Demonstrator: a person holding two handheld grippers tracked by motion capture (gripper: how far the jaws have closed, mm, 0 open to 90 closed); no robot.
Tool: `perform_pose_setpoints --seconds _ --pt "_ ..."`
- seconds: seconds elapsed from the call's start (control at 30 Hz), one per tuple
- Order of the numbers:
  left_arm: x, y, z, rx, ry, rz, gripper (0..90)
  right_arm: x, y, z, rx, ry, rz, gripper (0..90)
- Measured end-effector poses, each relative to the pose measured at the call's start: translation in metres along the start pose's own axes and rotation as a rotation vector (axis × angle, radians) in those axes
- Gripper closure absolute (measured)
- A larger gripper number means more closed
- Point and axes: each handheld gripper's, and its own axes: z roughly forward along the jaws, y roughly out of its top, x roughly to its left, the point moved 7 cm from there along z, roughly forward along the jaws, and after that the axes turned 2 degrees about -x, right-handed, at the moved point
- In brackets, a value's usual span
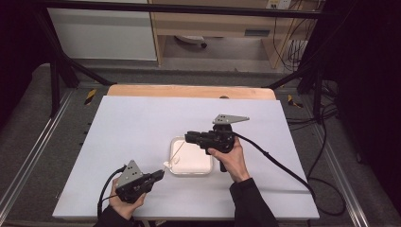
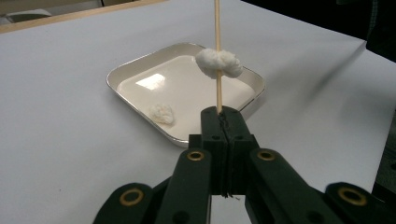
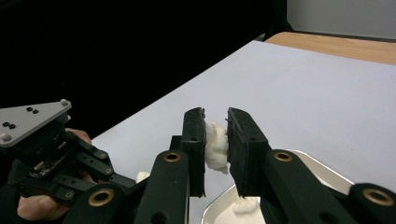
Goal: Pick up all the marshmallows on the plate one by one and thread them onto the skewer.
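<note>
left claw (image 2: 219,122) clenched on skewer (image 2: 217,56) | right claw (image 3: 215,144) grasping marshmallow (image 3: 215,145) above tray (image 1: 176,142) | we risk missing the tip, marshmallow tearing, skewer bending

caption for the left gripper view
Left hand-held gripper clamps a wooden skewer threaded through a cotton ball above a tray.

Materials and finish
Glossy metal tray (image 2: 140,100); thin wooden skewer (image 2: 217,56); fluffy cotton wad (image 2: 218,64); matt white worktop (image 2: 56,135); matt black tools.
</note>
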Motion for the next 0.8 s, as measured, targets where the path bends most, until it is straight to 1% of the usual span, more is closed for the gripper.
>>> perform_pose_setpoints --seconds 0.17,0.37,0.63,0.8 --pt "-0.001 -0.001 0.001 0.01 -0.007 0.014 89.0 0.003 -0.001 0.002 -0.003 0.027 0.021 78.2" --pt "-0.003 -0.003 0.003 0.035 -0.011 0.039 89.1 0.005 -0.003 0.002 0.005 0.048 0.024 80.3" --pt "-0.002 -0.006 0.005 0.063 -0.007 0.038 89.1 0.008 -0.009 0.007 0.02 0.073 0.032 82.1" --pt "-0.002 -0.006 0.005 0.079 -0.001 0.052 89.2 0.01 -0.012 0.008 0.038 0.087 0.032 82.9"
